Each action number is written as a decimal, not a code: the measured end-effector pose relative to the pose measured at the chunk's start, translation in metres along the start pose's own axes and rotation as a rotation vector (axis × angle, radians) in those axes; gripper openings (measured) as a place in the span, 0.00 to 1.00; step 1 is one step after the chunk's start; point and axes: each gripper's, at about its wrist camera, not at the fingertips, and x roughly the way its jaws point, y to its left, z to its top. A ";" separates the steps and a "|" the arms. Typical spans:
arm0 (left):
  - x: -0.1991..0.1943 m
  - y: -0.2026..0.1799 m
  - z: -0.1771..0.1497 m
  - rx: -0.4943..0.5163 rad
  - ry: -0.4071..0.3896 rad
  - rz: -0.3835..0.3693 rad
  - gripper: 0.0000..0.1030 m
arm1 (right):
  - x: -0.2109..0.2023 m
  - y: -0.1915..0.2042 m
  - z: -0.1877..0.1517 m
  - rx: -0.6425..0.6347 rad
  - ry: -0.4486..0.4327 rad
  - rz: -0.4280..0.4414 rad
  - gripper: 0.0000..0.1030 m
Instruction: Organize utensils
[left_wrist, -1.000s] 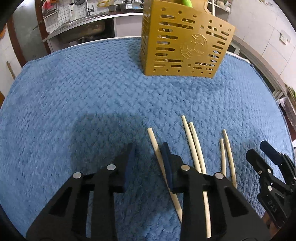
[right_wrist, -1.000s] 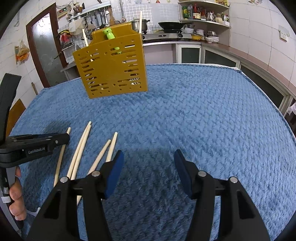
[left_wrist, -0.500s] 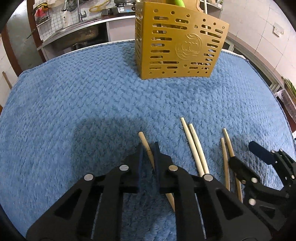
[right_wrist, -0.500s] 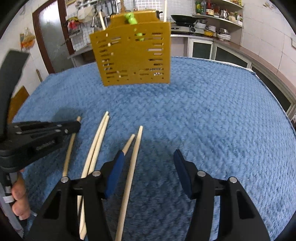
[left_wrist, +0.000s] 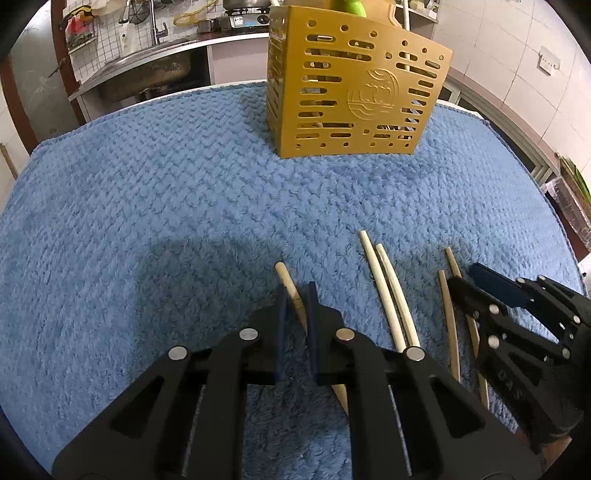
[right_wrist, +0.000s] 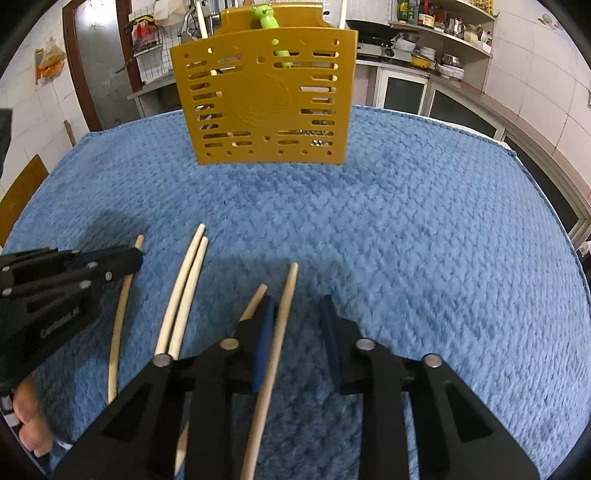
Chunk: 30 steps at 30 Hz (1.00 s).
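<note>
Several pale wooden chopsticks lie on a blue towel (left_wrist: 147, 206). My left gripper (left_wrist: 296, 295) is shut on the leftmost chopstick (left_wrist: 286, 278), low on the towel. A pair of chopsticks (left_wrist: 384, 284) lies to its right, then two more (left_wrist: 448, 306). My right gripper (right_wrist: 295, 308) is open, straddling the rightmost chopstick (right_wrist: 286, 295); its left finger lies between that one and its neighbour (right_wrist: 255, 301). The yellow slotted utensil holder (left_wrist: 354, 92) stands upright at the far side, also in the right wrist view (right_wrist: 266, 99).
The holder has a green-handled utensil (right_wrist: 267, 22) and pale sticks in it. The left gripper shows in the right wrist view (right_wrist: 103, 264), the right gripper in the left wrist view (left_wrist: 476, 282). Kitchen counters and a sink (left_wrist: 147, 70) lie beyond the towel.
My left gripper closed on the leftmost chopstick. My right gripper moved left and forward over the rightmost chopsticks and narrowed its opening.
</note>
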 end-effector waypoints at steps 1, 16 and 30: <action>0.000 0.000 0.000 0.003 -0.001 0.000 0.08 | 0.001 0.001 0.002 0.000 0.006 0.008 0.13; -0.002 0.003 0.002 0.043 0.061 0.020 0.00 | 0.008 -0.010 0.020 -0.018 0.113 0.071 0.09; -0.007 0.006 0.003 -0.093 0.065 -0.077 0.07 | 0.006 -0.026 0.014 0.040 0.075 0.162 0.09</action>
